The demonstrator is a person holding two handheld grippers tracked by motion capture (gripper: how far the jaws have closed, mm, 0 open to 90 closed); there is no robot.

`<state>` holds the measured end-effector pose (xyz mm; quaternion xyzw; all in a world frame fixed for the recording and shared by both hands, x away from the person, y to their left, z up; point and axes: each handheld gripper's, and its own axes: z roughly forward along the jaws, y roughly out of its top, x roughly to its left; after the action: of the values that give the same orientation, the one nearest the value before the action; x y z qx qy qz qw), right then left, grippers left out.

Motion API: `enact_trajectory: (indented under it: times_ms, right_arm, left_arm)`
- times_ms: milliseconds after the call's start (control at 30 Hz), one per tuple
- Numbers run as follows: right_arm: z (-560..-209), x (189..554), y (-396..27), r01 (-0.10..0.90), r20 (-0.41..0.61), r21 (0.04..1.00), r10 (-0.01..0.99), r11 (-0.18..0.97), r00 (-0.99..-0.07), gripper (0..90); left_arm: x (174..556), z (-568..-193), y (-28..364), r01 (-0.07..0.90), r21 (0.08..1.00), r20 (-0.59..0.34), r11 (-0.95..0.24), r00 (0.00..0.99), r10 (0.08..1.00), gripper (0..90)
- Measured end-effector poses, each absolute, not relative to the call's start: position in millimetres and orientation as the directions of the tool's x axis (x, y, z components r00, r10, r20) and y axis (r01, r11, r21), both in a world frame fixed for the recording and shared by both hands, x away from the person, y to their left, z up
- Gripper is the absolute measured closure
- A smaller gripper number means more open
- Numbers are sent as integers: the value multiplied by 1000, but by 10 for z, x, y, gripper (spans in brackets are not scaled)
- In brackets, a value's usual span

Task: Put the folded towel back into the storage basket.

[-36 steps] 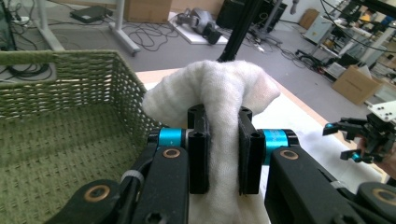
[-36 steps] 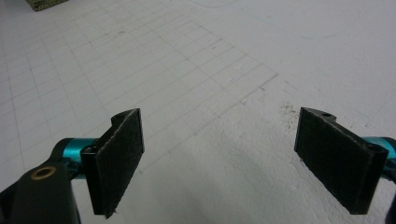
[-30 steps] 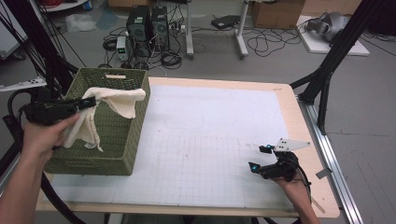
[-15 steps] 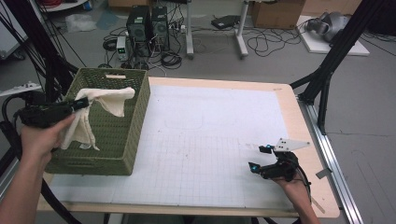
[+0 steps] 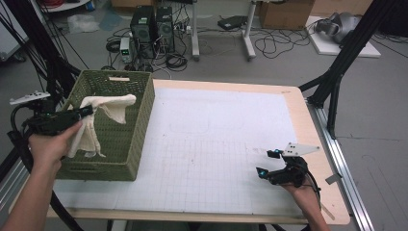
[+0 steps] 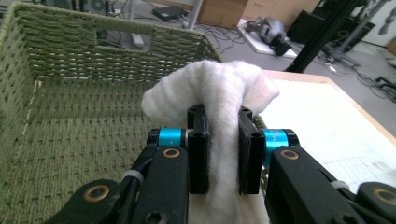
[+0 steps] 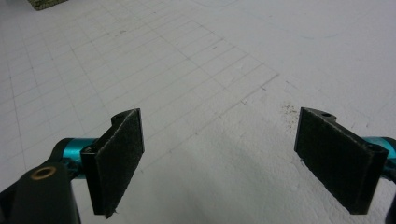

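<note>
- The left gripper sits at the left edge of the high view, over the near-left part of a green woven basket, with the person's left hand wrapped round its body.
- Its fingers are clamped on a white cloth — in the left gripper view a thick fold of the fabric is squeezed between the two black pads and bulges out above them.
- In the high view one end of the cloth drapes toward the basket's right wall, while the rest hangs down in a long strip by the hand, over the basket's left side.
- The left gripper view shows the basket open at the top, its woven floor bare at the left of the frame, with a slot handle cut in the far wall at the upper left.
- The basket stands on the left part of the worktop, which carries a white gridded mat.
- The right gripper is at the lower right of the high view, low over the mat near the front edge, well apart from the basket; the right hand holds it from below.
- Its fingers stand wide apart — the right gripper view has only gridded mat between the two pads.
- Beyond the worktop, at the top of the high view, computer towers and loose cables lie on the floor.
</note>
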<state>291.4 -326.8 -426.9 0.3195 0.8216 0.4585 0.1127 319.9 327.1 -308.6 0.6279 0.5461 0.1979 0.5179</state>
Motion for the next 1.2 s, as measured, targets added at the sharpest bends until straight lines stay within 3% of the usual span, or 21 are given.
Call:
enact_trajectory:
  times_ms: [567,1200]
  right_arm:
    - [-4264,2911,-3277,416,106,829,625,374,-773,151]
    - [-4263,2908,-3275,418,107,827,625,375,-773,151]
  left_arm:
    - [3255,-3211,3212,504,852,-302,139,257,918,770]
    - [3291,-3259,3208,523,840,-322,143,268,908,770]
